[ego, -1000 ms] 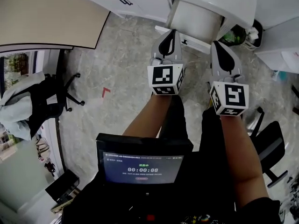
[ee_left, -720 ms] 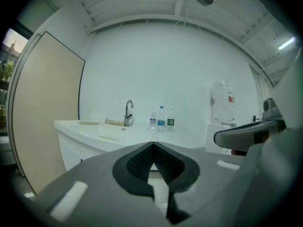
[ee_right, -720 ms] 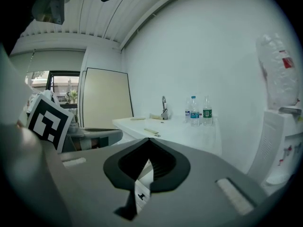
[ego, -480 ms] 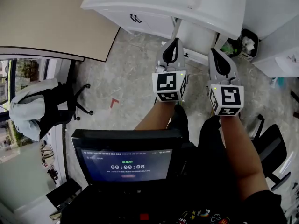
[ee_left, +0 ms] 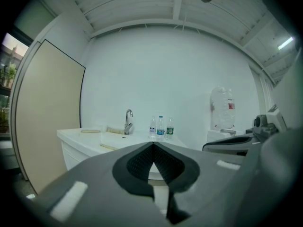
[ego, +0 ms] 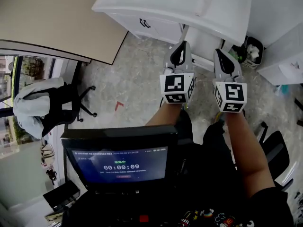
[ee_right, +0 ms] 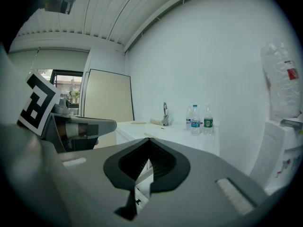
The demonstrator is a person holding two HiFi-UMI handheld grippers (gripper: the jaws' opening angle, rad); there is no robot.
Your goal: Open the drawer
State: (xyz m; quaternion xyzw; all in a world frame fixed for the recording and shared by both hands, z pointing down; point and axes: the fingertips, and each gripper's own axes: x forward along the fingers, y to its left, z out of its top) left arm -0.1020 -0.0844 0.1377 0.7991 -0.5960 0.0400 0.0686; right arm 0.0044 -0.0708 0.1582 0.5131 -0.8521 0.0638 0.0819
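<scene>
**Both tools clenched and empty, drawer not yet reached**

The left tool (ego: 182, 48) has its jaws pressed together, and its own view shows nothing between them. The right tool (ego: 220, 56), just beside it, is clenched on nothing as well. Both are held out over the floor and touch nothing.

The drawer (ego: 161, 31) sits in the white cabinet under the bench (ego: 213, 20), ahead of the left tool and off to its left. Its dark handle (ego: 145, 22) lies further left again. The drawer front looks flush and shut, so I judge that none of the task is done. The approach, the parting of the jaws, the grasp on the handle and the pull all remain.

Far to the left of the left tool stand a beige panel (ego: 47, 18) and a chair (ego: 52, 103), well apart from it, so that side leaves room to swing. Ahead of both tools the bench edge overhangs the cabinet front, and a tool going for the handle must come in under it. To the right of the right tool a bin (ego: 252, 46) stands near, so that side is tighter.
</scene>
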